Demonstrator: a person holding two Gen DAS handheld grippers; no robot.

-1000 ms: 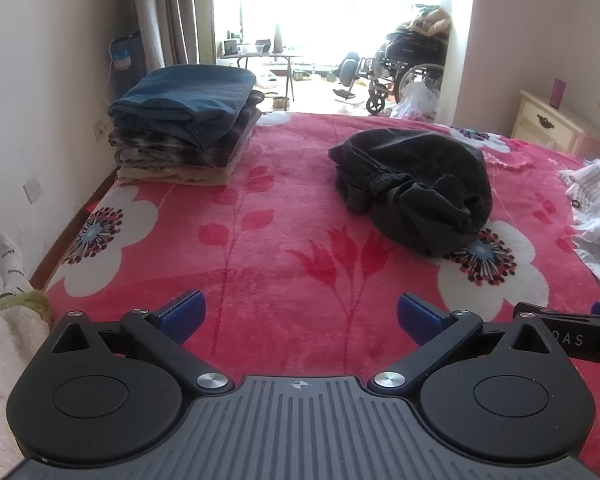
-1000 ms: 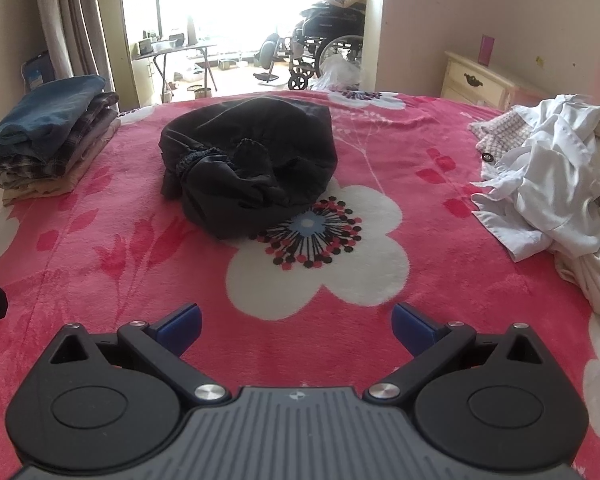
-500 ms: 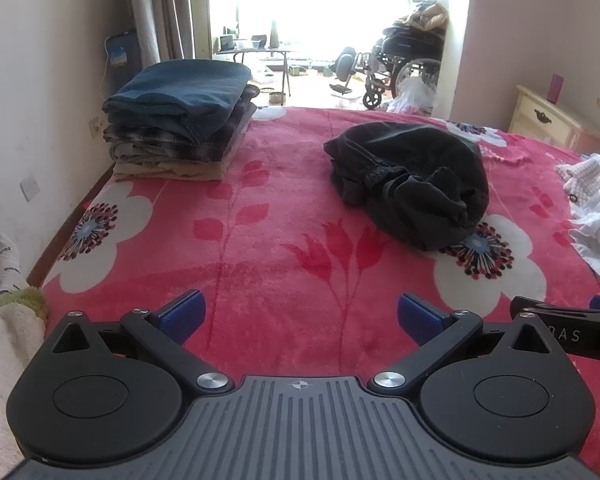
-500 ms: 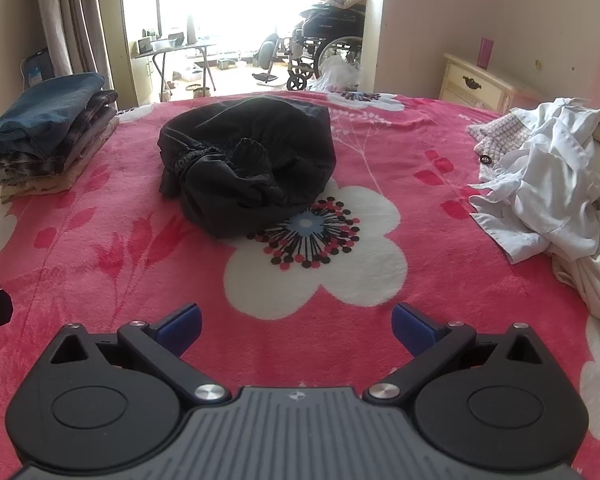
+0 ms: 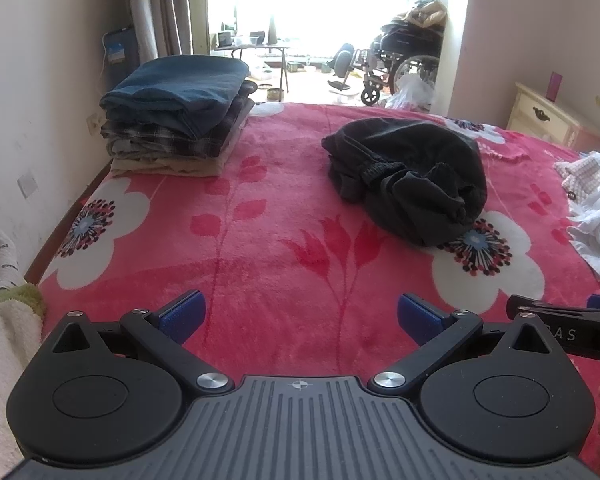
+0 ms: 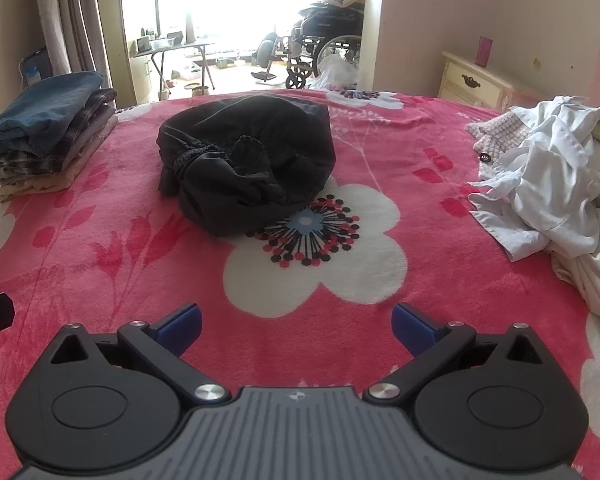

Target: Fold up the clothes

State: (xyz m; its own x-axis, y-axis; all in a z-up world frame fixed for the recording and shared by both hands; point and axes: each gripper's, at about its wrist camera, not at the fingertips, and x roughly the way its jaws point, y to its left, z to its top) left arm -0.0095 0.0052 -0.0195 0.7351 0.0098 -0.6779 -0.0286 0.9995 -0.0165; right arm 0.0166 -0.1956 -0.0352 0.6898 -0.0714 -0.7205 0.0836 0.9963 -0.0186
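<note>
Both our tools, left tool point(image 5: 298, 316) and right tool point(image 6: 296, 326), are spread wide, holding nothing. That bunched black garment point(image 6: 246, 164) could easily snag if we pinch several layers at once.

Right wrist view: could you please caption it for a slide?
Open right tool faces a crumpled black garment on the floral blanket.

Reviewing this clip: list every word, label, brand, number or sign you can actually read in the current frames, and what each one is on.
"RAS", only the end of a word whose start is hidden: on the black arm of the right gripper, at the right edge of the left wrist view.
Dark lettering on the white sock: too blurred to read.
Blue and white label on the panel by the curtain: too small to read.
Nothing else is legible.
</note>
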